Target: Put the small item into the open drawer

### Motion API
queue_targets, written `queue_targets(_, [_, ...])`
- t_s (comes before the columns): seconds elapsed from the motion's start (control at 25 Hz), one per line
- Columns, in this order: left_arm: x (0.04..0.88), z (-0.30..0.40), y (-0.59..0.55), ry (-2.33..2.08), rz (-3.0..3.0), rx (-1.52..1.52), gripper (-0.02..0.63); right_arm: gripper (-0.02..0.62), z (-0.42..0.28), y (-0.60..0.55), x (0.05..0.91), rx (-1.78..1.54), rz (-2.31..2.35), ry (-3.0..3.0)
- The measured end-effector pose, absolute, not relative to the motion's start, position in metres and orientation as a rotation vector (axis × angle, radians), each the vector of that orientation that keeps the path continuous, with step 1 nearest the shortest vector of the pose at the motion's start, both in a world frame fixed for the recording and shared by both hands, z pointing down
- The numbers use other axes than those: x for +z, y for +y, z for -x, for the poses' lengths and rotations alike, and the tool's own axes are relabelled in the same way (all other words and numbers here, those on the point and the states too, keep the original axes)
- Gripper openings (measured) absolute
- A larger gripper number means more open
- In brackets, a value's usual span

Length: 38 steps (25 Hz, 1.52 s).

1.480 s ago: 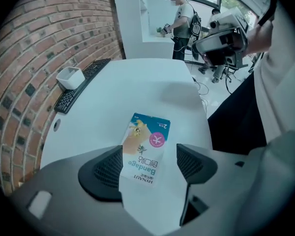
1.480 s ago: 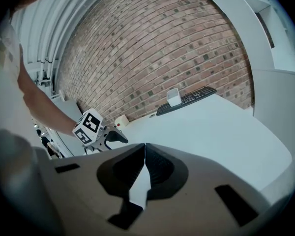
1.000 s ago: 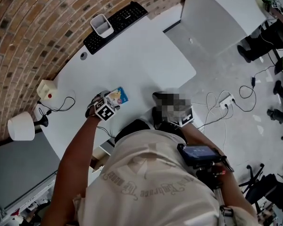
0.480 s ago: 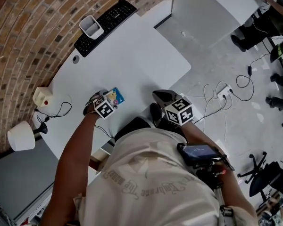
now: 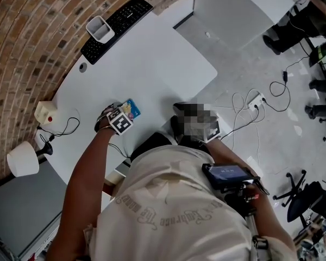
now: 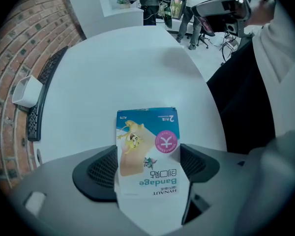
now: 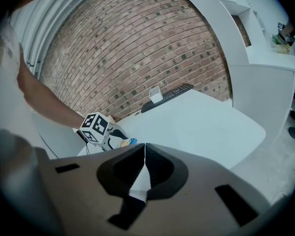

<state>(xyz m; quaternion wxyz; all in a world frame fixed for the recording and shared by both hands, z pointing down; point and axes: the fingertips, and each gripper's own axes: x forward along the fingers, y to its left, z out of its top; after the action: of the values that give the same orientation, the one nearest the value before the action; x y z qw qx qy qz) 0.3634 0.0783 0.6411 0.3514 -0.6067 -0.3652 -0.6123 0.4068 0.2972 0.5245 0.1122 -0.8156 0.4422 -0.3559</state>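
My left tongs are pinching the bandage packet by its near half. The rest sticks out past the tips, over the desk. I cannot tell whether the packet is lifted clear or brushing the top. My right tongs are pressed together on nothing, off to the right of the left pair, pointing across the desk.

I judge the grasp made and the carry in hand. Next the packet must come back towards me and down to the drawer, and then the left tongs must spread.

No view shows the drawer plainly. In the head view my own body covers the space below the desk edge, and a mosaic patch covers my right tongs.
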Motion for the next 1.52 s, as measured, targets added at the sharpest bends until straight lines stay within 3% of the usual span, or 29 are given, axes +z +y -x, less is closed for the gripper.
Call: queue_targets(1.52, [0.584, -0.290, 0.073, -0.522, 2.204, -1.654, 0.385, 0.006, -0.363, 0.211, 0.514, -1.058, 2.202, 1.839])
